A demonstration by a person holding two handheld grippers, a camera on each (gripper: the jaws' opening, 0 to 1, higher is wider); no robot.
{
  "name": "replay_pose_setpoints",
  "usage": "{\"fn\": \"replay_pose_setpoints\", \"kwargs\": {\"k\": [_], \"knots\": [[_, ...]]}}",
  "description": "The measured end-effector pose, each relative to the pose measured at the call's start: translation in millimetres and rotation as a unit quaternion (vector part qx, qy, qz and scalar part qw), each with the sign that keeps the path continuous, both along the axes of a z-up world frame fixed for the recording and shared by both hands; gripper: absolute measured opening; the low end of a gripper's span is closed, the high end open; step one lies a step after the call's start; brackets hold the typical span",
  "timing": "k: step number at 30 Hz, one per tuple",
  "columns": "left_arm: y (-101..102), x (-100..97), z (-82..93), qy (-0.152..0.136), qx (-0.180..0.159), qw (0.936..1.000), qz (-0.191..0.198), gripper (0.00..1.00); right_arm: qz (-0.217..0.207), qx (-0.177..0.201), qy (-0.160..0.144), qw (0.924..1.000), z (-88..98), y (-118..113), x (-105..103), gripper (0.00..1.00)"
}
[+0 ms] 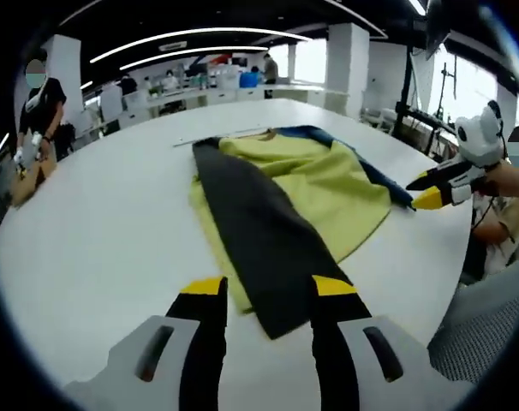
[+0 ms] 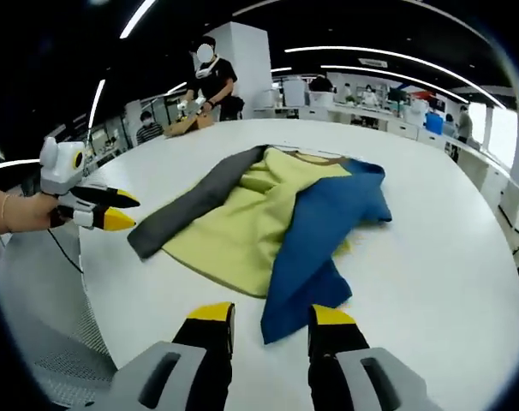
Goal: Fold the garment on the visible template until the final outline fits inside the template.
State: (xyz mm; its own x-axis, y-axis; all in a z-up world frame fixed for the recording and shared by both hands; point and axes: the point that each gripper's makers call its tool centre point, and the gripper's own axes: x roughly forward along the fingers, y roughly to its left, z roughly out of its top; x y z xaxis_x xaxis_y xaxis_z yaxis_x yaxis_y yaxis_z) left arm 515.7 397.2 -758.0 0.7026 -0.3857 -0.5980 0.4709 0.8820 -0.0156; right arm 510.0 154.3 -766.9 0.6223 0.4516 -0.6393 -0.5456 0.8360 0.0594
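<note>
I hold both grippers, left (image 1: pixel 266 295) and right (image 2: pixel 265 318), with jaws apart and gripping nothing, each poised just short of a sleeve end of the garment (image 2: pixel 259 214) lying mid-table (image 1: pixel 105 223), probably so I can pinch the sleeves and fold inward.

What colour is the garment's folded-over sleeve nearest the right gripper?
Blue sleeve, clearest in the right gripper view.

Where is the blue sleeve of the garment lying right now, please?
In the right gripper view the blue sleeve lies folded across the yellow body, its end just ahead of the right gripper.
</note>
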Motion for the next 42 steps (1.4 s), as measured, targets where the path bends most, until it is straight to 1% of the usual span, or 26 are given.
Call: {"fn": "replay_pose_setpoints", "kwargs": {"k": [4,7,9,11,12,13,14,15,17,21,23,28,30,32,33,36,39,42], "knots": [[0.1,-7.0,-8.7,0.011,0.012,0.9999,0.005,0.32,0.009,-0.011,-0.007,0.9999,-2.5,1.5,-1.7,0.24],[1.9,-10.9,-13.1,0.016,0.015,0.9997,0.010,0.29,0.014,-0.029,-0.015,0.9994,-5.9,0.1,-2.1,0.22],[3.6,-13.0,-15.5,0.020,0.020,0.9995,0.012,0.26,0.014,-0.031,-0.016,0.9993,-6.5,-0.3,-1.8,0.20],[4.7,-15.0,-18.1,0.028,0.018,0.9993,0.018,0.24,0.011,-0.031,-0.017,0.9993,-7.4,-1.3,-1.1,0.18],[8.4,-17.2,-20.2,0.038,0.023,0.9987,0.027,0.22,0.009,-0.031,-0.016,0.9993,-8.4,-1.8,-0.8,0.18],[8.6,-17.4,-20.3,0.038,0.024,0.9986,0.026,0.20,0.008,-0.031,-0.016,0.9994,-9.1,-1.9,-0.6,0.18],[9.0,-17.7,-20.2,0.038,0.022,0.9986,0.028,0.19,0.007,-0.031,-0.016,0.9994,-9.7,-1.9,-0.7,0.18],[10.0,-18.5,-19.5,0.039,0.012,0.9985,0.037,0.18,0.006,-0.033,-0.017,0.9993,-10.3,-2.4,-0.6,0.17],[9.5,-21.3,-21.8,0.048,0.006,0.9980,0.041,0.18,0.005,-0.035,-0.019,0.9992,-10.2,-1.8,-0.8,0.16],[8.6,-25.8,-28.6,0.060,0.007,0.9973,0.042,0.18,0.005,-0.039,-0.021,0.9990,-11.5,-1.4,0.2,0.12],[6.8,-25.2,-28.1,0.058,-0.001,0.9974,0.044,0.17,0.008,-0.045,-0.022,0.9987,-12.3,-1.3,0.5,0.11],[6.1,-24.5,-28.2,0.059,-0.002,0.9971,0.048,0.15,0.009,-0.049,-0.022,0.9985,-14.2,-2.6,1.4,0.06],[7.9,-22.8,-28.6,0.059,-0.002,0.9967,0.055,0.11,0.009,-0.052,-0.021,0.9984,-15.2,-3.4,1.7,0.04],[7.6,-22.7,-29.0,0.060,-0.008,0.9964,0.059,0.06,0.007,-0.055,-0.020,0.9983,-15.5,-4.5,2.1,0.00],[7.3,-22.7,-28.9,0.060,-0.011,0.9964,0.059,0.03,0.005,-0.055,-0.021,0.9982,-15.1,-5.1,2.6,0.00],[8.3,-21.1,-28.7,0.059,-0.013,0.9965,0.059,0.00,0.002,-0.058,-0.024,0.9980,-13.5,-7.2,4.0,0.00],[9.8,-20.7,-26.7,0.063,-0.020,0.9957,0.064,0.00,0.002,-0.061,-0.024,0.9979,-12.7,-9.3,4.4,0.00],[10.1,-20.4,-20.6,0.059,-0.026,0.9957,0.066,0.00,-0.001,-0.055,-0.023,0.9982,-7.0,-11.2,5.1,0.00]]}}
